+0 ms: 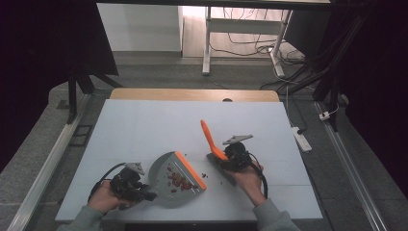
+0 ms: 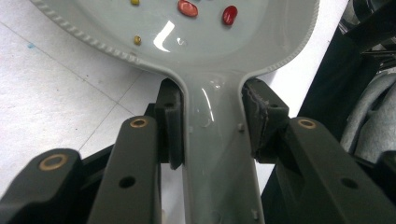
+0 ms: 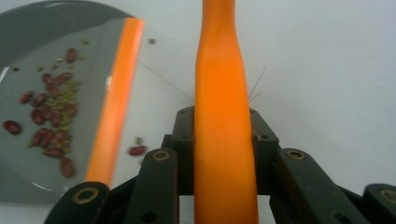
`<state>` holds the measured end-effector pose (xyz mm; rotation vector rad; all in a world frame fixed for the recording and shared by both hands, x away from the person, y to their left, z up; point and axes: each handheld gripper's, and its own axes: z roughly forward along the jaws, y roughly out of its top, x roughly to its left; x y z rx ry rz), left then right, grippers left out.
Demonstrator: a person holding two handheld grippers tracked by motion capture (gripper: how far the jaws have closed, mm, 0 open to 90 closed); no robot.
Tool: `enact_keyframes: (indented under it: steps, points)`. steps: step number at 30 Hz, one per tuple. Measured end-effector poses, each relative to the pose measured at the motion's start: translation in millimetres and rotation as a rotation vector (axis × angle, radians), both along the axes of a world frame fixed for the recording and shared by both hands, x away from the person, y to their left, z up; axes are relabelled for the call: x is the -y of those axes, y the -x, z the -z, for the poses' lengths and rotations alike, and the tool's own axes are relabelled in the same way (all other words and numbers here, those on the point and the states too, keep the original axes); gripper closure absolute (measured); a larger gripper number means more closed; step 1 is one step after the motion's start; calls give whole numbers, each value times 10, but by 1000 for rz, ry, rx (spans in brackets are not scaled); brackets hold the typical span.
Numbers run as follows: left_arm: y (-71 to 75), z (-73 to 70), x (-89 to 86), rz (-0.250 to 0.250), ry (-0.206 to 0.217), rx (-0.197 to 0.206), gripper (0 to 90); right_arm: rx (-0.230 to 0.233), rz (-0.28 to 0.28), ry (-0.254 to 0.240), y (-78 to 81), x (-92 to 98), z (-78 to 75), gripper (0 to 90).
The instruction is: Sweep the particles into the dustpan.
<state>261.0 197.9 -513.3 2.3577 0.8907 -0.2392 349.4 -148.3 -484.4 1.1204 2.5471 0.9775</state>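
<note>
Near the worktop's [image 1: 144, 120] front edge, my left hand-held gripper [image 1: 144, 195] clamps the grey dustpan [image 1: 163, 180] by its handle, orange lip facing the brush to catch beans [image 1: 179, 181]. Farther right, my right hand-held gripper [image 1: 226, 161] grips the orange brush handle [image 1: 211, 139], bristles down beside stray beans. I read no writing.

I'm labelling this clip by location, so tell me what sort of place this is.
Probably a lab or workshop bay set up for recording, not a home. A plain white table stands on a grey floor, black frame struts flank it, and loose cables and a power strip lie beyond.
</note>
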Motion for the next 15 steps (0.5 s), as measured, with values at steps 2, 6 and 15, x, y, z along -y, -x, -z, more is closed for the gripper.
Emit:
enact_keyframes:
  steps: [2, 6, 15]
  points:
    - [0, -2, 1, 3, -2, 1, 620, 2, -22, -2, 30, -137, 17, 705]
    - [-3, 1, 3, 10, -7, -1, 620, 11, -60, 0, 85, -395, 44, 706]
    - [-4, 7, 8, 8, -9, -3, 620, 16, -111, -71, 121, -766, 46, 706]
